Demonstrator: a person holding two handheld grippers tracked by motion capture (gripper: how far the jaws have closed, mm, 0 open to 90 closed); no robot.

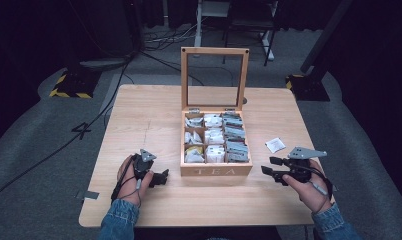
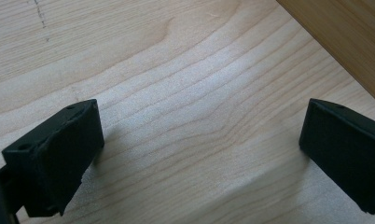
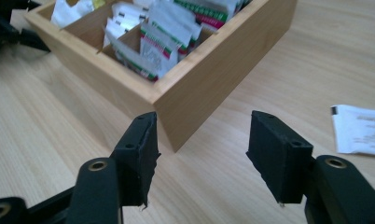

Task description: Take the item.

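A wooden tea box (image 1: 216, 170) marked TEA stands mid-table with its glass lid (image 1: 215, 77) propped upright. Its compartments hold several white and grey tea sachets (image 1: 214, 136). One loose white sachet (image 1: 275, 144) lies on the table to the box's right. My left gripper (image 1: 161, 178) rests low by the box's front left corner, open, with only bare wood between its fingers (image 2: 59, 154). My right gripper (image 1: 269, 166) hovers off the box's front right corner (image 3: 176, 100), open and holding nothing. The loose sachet (image 3: 360, 128) lies beyond its right finger.
The light wooden table (image 1: 139, 115) has bare room on both sides of the box. In the right gripper view, the left gripper (image 3: 8, 28) shows past the box. Cables and striped stand bases (image 1: 69, 86) lie on the grey floor behind.
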